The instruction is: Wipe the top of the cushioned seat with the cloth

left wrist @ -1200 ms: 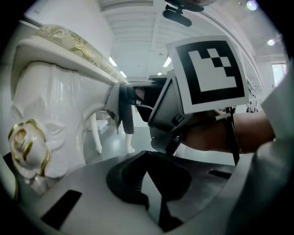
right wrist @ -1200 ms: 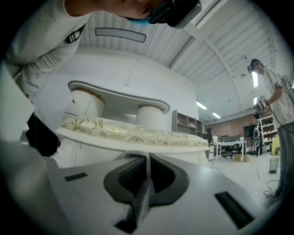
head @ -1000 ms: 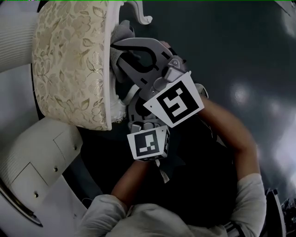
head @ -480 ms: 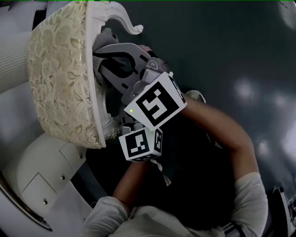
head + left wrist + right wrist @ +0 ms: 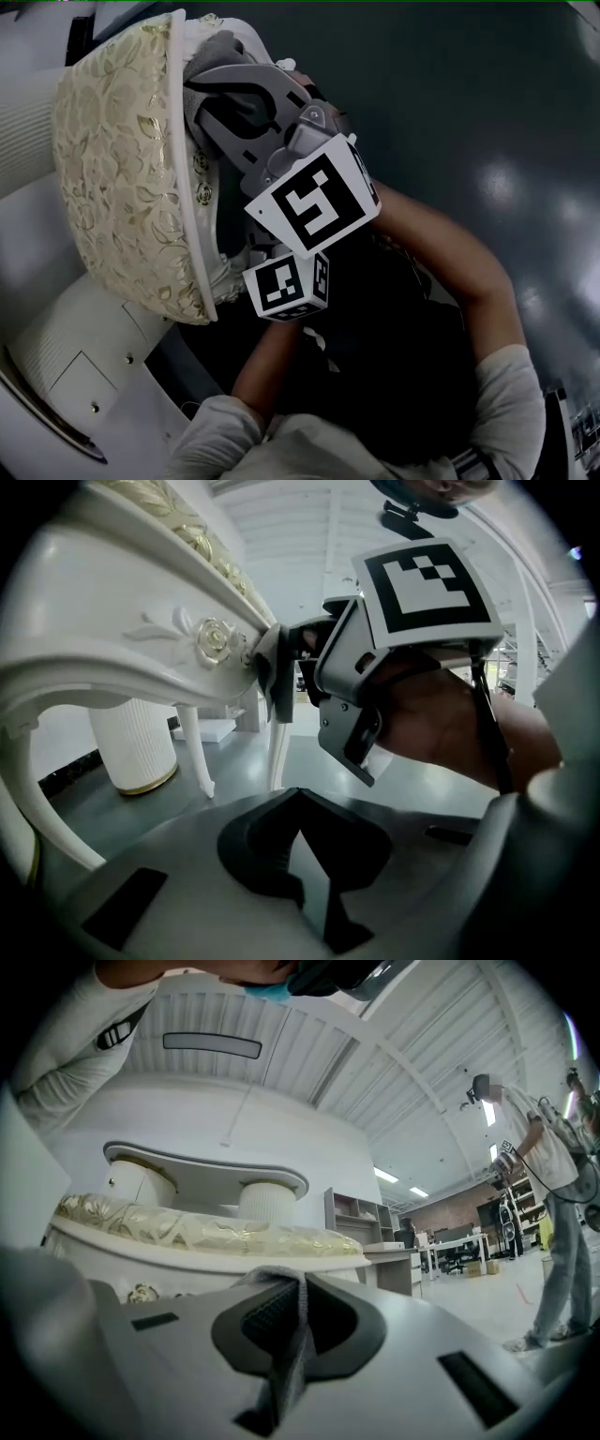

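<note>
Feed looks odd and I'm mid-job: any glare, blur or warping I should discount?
Head view: dim overall, soft glare patches on the dark floor; the cushioned seat reads clearly. Left gripper view: fisheye bending, black corners. Right gripper view: same warping, bright ceiling lights, but the cloth in the right gripper is sharp.

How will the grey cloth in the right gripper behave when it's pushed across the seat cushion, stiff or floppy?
Probably floppy: the cloth is pinched into a thin fold between the jaws of the right gripper and bunches over their tips. Likely light, since that narrow pinch holds it. It may catch a little on the embossed leafy fabric of the cushioned seat.
</note>
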